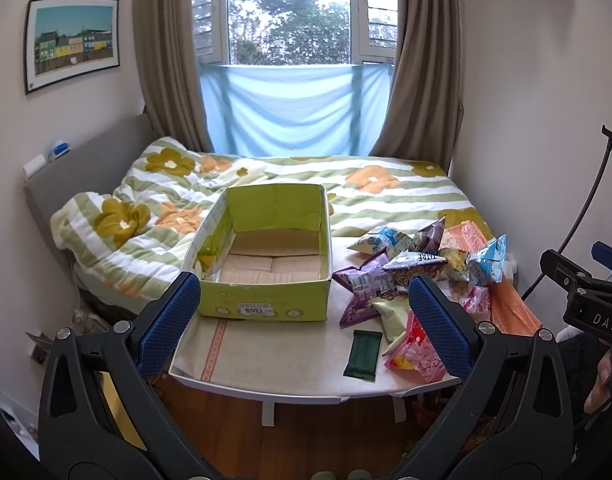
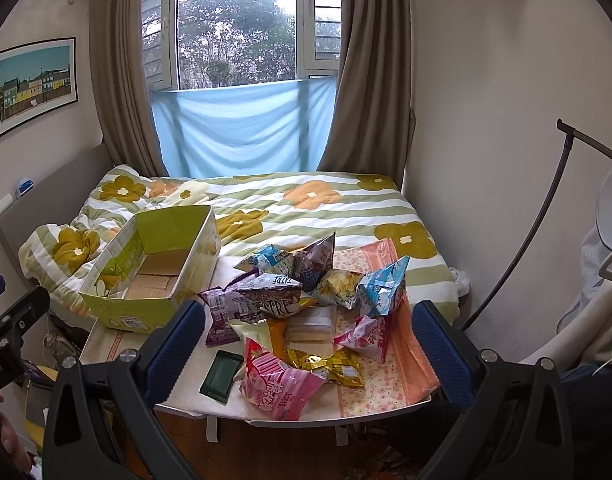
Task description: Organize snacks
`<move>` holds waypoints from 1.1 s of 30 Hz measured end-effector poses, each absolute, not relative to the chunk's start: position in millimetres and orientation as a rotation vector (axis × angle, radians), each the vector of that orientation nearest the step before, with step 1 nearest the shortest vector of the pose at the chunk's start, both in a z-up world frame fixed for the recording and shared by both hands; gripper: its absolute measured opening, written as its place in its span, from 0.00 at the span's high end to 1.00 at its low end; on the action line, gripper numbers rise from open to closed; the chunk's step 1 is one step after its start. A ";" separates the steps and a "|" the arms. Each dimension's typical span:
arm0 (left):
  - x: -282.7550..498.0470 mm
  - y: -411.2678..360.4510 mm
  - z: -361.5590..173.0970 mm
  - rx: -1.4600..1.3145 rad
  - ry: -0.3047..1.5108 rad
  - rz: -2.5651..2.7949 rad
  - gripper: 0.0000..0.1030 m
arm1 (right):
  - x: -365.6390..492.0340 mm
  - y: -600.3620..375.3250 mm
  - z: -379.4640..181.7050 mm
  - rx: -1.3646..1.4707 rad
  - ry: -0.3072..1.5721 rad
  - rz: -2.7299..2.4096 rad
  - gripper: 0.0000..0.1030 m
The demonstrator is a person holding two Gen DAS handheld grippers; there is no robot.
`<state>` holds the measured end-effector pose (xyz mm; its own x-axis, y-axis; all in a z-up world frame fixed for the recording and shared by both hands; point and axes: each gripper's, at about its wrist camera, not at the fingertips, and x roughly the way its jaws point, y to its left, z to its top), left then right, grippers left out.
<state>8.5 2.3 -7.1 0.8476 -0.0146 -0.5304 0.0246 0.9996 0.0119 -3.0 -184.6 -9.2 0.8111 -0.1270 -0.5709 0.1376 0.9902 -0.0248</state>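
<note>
Both grippers hung spread wide and empty just short of the table's near edge: the left gripper (image 1: pixel 306 320) faced the box, and the right gripper (image 2: pixel 306 340) faced the snacks, its blue fingers (image 2: pixel 440 344) apart on either side of the heap. Behind them stood the bed (image 1: pixel 386 200), the biggest thing in the room, under a quilt of green stripes and orange flowers, with the window (image 1: pixel 289 12) and brown curtains (image 1: pixel 422 80) beyond it and a framed picture (image 1: pixel 71 42) on the left wall. Against the bed's near side stood the small white table (image 1: pixel 273 360). On its left half sat the green cardboard box (image 1: pixel 265 256), open at the top, its far end reaching the table's back edge beside the quilt; only bare cardboard showed on its floor. Over the right half lay an orange flowered cloth (image 2: pixel 386 372), and on it and beside it was the pile of snacks (image 2: pixel 306 292), loose bags heaped together from the back edge to the front edge. Nearest the front edge lay a pink bag (image 2: pixel 273 380) and a gold packet (image 2: pixel 334 366) touching it. Just left of the pink bag, a dark green bar (image 2: pixel 221 374) lay flat on the table, slightly apart from the heap and well clear of the box.
</note>
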 end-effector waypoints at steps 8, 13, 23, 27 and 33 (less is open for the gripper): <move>9.0 2.7 -6.5 0.020 0.560 -0.023 0.00 | -2.0 -185.5 -8.8 0.020 0.611 -0.140 0.00; 8.9 2.8 -6.7 0.020 0.562 -0.023 0.00 | -2.8 -184.8 -8.8 0.020 0.612 -0.141 0.00; 9.0 -0.8 -5.9 0.024 0.563 -0.021 0.00 | -1.7 -185.8 -8.9 0.021 0.612 -0.142 0.00; 9.1 -0.6 -5.9 0.024 0.565 -0.023 0.00 | -1.7 -185.7 -9.6 0.021 0.613 -0.142 0.00; 24.1 4.3 -15.7 0.023 0.634 -0.042 0.00 | -0.5 -189.3 -12.0 0.040 0.627 -0.141 0.00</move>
<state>24.1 4.3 -15.7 0.8046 -0.0320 -0.5929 0.0460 0.9989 0.0085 -0.5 -189.3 -12.0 0.8005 -0.1198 -0.5873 0.1439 0.9896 -0.0057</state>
